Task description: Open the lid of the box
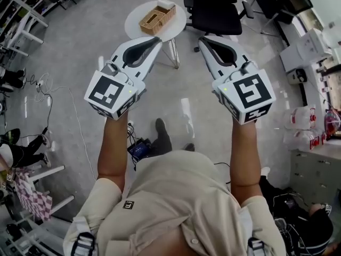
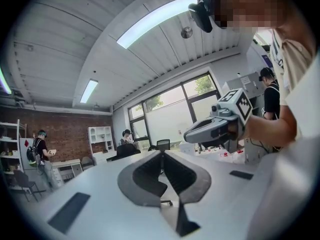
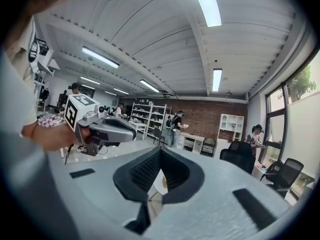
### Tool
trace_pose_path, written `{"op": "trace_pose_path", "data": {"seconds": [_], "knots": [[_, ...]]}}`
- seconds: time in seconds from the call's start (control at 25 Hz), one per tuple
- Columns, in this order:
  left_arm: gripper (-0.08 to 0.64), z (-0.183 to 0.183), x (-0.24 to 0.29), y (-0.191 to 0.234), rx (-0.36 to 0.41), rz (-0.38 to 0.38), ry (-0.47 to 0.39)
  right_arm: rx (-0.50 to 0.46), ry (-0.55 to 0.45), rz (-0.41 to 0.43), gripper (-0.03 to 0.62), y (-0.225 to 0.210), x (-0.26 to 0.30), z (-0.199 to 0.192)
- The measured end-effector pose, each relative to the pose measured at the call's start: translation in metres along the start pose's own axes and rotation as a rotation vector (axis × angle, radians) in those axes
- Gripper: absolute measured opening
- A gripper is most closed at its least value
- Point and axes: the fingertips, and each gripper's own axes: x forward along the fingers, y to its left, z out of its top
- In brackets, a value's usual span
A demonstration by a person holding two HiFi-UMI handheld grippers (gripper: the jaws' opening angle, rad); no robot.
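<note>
A brown woven box [image 1: 156,19] sits on a small round white table [image 1: 137,16] on the floor ahead, with a white item [image 1: 165,4] at its far end. I cannot tell how its lid stands. Both grippers are held up high and level, well short of the table. My left gripper [image 1: 158,40] is shut and holds nothing; its jaws meet at the tips [image 2: 161,153]. My right gripper [image 1: 202,39] is likewise shut and holds nothing [image 3: 160,149]. Each gripper shows in the other's view, the right gripper [image 2: 186,134] and the left gripper [image 3: 134,131].
A black office chair [image 1: 216,9] stands just right of the table. White cabinets and bottles [image 1: 309,127] line the right side, shelving [image 1: 21,15] the left. Cables [image 1: 48,89] lie on the floor. People work at desks [image 3: 177,126] near the brick wall.
</note>
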Motion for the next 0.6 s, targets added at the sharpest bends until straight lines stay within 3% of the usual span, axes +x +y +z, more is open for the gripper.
{"op": "trace_pose_path", "data": {"seconds": [0.6], "knots": [[0.02, -0.017, 0.032, 0.136, -0.003, -0.098, -0.054, -0.01, 0.04, -0.109, -0.008, -0.028, 0.126, 0.021]]}}
